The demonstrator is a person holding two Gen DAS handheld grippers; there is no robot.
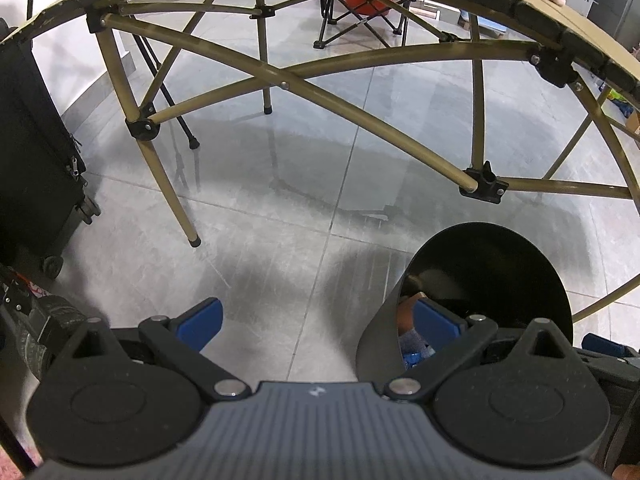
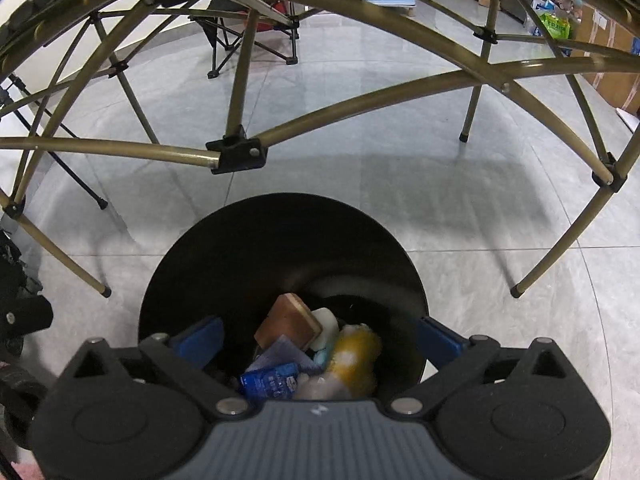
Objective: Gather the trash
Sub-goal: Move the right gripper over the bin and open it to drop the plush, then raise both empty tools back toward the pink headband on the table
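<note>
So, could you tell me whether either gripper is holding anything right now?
Nothing is held. The right gripper is open over the bin; the left gripper is open, straddling its rim.

We look down on a glossy floor (image 1: 328,184) of large grey tiles with thin grout lines, lit from above so that soft shadows pool under a folding table (image 1: 280,80) with crossed olive metal legs. Far behind it stands a folding camp chair (image 1: 360,16). A black wheeled case (image 1: 36,160) sits at the left, and cardboard boxes (image 2: 612,52) line the far right.
</note>
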